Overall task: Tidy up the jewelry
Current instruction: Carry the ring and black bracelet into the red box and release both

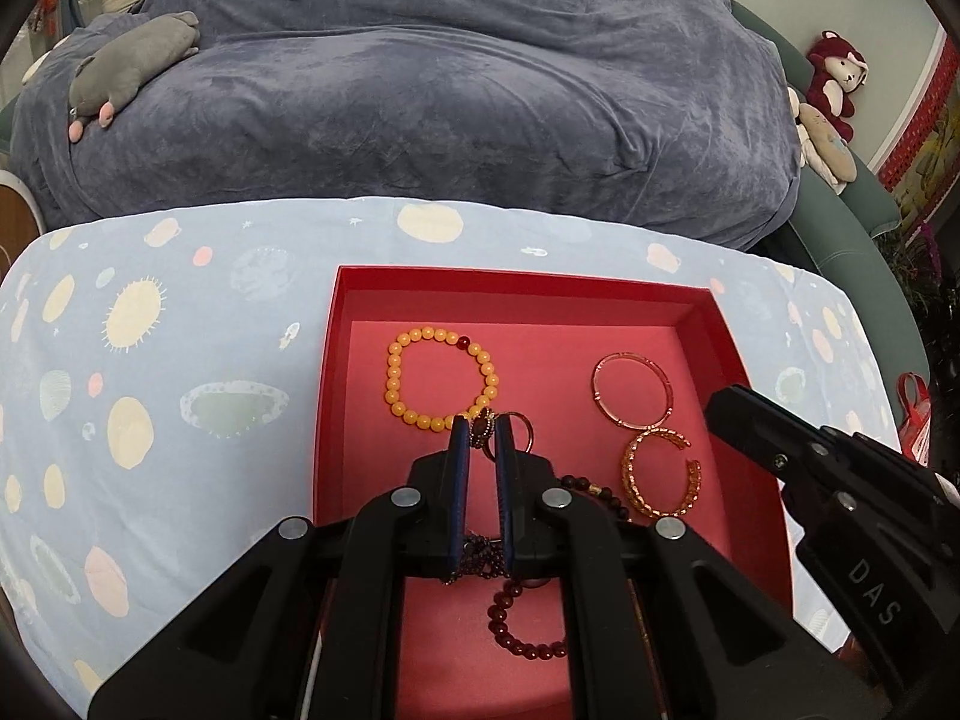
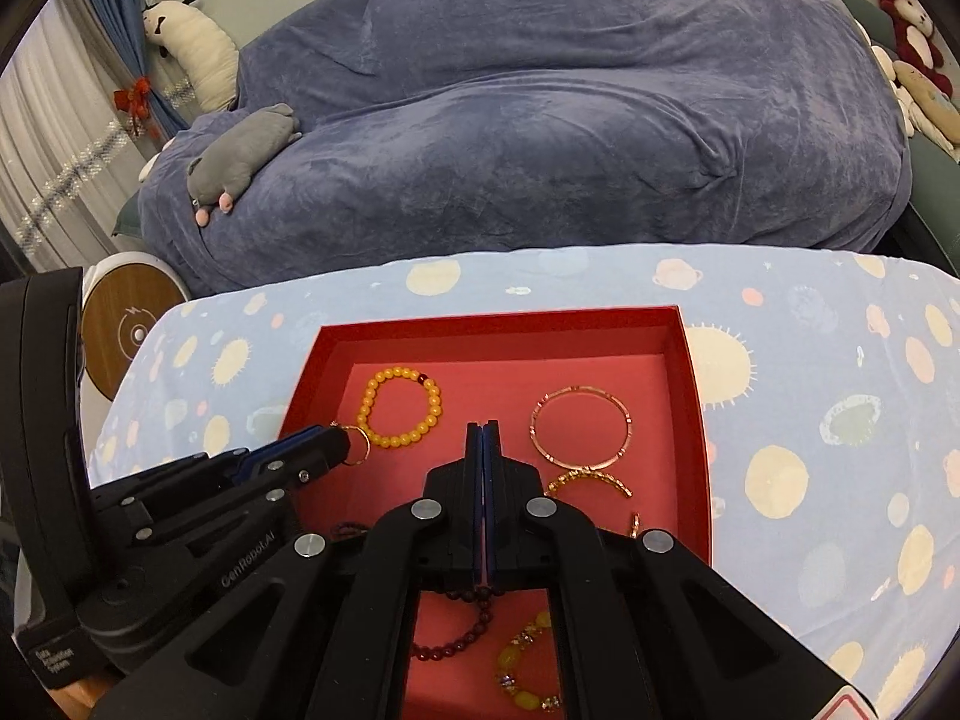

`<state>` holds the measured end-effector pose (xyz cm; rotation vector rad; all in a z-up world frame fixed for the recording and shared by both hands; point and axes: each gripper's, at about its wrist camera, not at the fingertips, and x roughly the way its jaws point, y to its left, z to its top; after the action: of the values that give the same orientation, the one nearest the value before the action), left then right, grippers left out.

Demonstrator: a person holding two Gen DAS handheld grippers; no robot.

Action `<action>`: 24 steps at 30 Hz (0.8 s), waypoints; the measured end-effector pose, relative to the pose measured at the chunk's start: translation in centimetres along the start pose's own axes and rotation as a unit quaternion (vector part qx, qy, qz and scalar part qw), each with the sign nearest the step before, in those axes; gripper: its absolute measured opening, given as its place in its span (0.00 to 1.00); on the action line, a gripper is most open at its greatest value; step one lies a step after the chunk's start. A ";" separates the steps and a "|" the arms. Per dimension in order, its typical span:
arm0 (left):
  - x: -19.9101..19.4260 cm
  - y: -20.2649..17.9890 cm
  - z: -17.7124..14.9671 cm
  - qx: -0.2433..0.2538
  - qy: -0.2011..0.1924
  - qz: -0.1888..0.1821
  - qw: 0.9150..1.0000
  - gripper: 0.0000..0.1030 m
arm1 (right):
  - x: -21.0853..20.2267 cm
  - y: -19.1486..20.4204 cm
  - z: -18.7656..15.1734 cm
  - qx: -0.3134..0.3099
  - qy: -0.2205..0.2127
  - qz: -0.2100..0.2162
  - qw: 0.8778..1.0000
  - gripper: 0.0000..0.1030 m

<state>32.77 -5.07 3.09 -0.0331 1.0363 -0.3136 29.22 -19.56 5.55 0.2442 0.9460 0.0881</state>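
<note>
Most bracelets already lie in the red tray (image 2: 696, 420); left tool (image 1: 483, 429) pinches a ring (image 2: 358, 445) not yet placed, right tool (image 2: 483, 427) pressed together, empty.

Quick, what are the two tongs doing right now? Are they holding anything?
Left tongs: closed on a thin gold ring with a dark stone, over the red cardboard tray.
Right tongs: closed, holding nothing.

One red tray (image 1: 744, 372). Beaded bracelets: one yellow (image 1: 441, 378), two dark red (image 1: 522, 630) (image 1: 597, 495), one yellow-green (image 2: 528, 660). Two gold bangles (image 1: 631, 389) (image 1: 660, 474). One ring (image 2: 358, 445). Two tools (image 1: 482, 433) (image 2: 483, 427). Four plush toys seen.
</note>
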 end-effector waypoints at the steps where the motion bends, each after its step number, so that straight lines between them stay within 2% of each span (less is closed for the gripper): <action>1: 0.4 0.0 -0.2 0.002 0.003 0.003 1.000 0.08 | 0.2 -0.3 -0.3 0.003 0.004 -0.001 1.000 0.01; 4: 1.2 -0.1 -0.7 0.009 0.008 0.010 1.000 0.10 | 0.5 -0.9 -1.3 0.011 0.011 -0.004 1.000 0.03; 7: 1.4 -0.3 -1.2 0.011 0.008 0.021 1.000 0.35 | 0.2 -1.1 -2.2 0.012 0.011 -0.011 1.000 0.05; 9: 1.0 -0.3 -1.5 0.011 0.002 0.031 0.999 0.43 | -0.1 -1.2 -2.6 0.009 0.012 -0.014 1.000 0.06; 13: -0.5 -0.3 -2.2 0.008 -0.007 0.035 0.999 0.47 | -1.2 -0.9 -3.4 0.001 0.010 -0.021 1.000 0.09; 16: -1.9 -0.1 -2.8 0.006 -0.013 0.036 0.999 0.47 | -2.6 -0.8 -4.1 0.002 0.004 -0.021 1.000 0.20; 24: -6.4 0.2 -5.6 0.002 -0.028 0.047 0.999 0.47 | -6.6 -0.2 -7.1 -0.007 -0.001 -0.024 1.000 0.22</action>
<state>25.09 -2.51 5.59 0.0112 0.9787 -0.2289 19.63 -19.75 6.78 0.2088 0.9479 0.0498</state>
